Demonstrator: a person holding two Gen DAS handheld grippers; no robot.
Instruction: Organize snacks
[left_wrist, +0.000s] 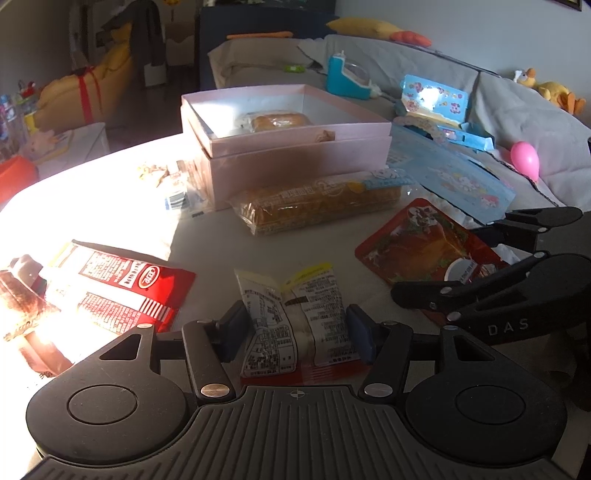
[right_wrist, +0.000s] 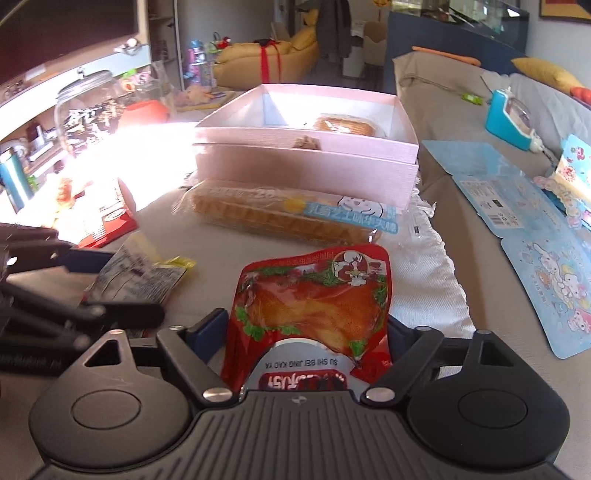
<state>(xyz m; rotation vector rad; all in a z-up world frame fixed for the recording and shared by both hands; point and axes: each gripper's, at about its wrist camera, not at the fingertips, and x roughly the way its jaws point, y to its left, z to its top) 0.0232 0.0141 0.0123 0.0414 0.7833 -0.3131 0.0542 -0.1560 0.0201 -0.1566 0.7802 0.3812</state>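
- A pale table (left_wrist: 110, 177) fills both views; harsh sunlight washes out its left side.
- A grey-covered sofa (left_wrist: 509, 110) runs behind the table on the right, with a yellow cushion (left_wrist: 364, 26) and a blue toy (left_wrist: 347, 75) on it.
- A pink box (left_wrist: 295, 162) sits at the far middle of the table, with a shallower open pink tray (right_wrist: 303, 131) resting on top of it. Inside the tray lies one wrapped bun (right_wrist: 345, 125), towards the far right part.
- A flat blue cartoon-printed card (right_wrist: 532, 236) lies right of the box, partly over the table edge.
- A long clear-wrapped bread loaf (left_wrist: 317, 206) lies flat, touching the front wall of the pink box.
- A red and white snack bag (left_wrist: 122, 291) lies flat near the left edge, half in glare.
- The left gripper (left_wrist: 295, 328) has its jaws pressed against both sides of a small white printed snack packet (left_wrist: 291, 317), which lies near the table's front edge.
- The right gripper (right_wrist: 306, 332) straddles a red roast duck pouch (right_wrist: 314, 310); the left pad touches it, but the right pad is hidden behind the pouch, so a firm grip is likely, not certain. The pouch lies in front of the bread loaf, well short of the tray.
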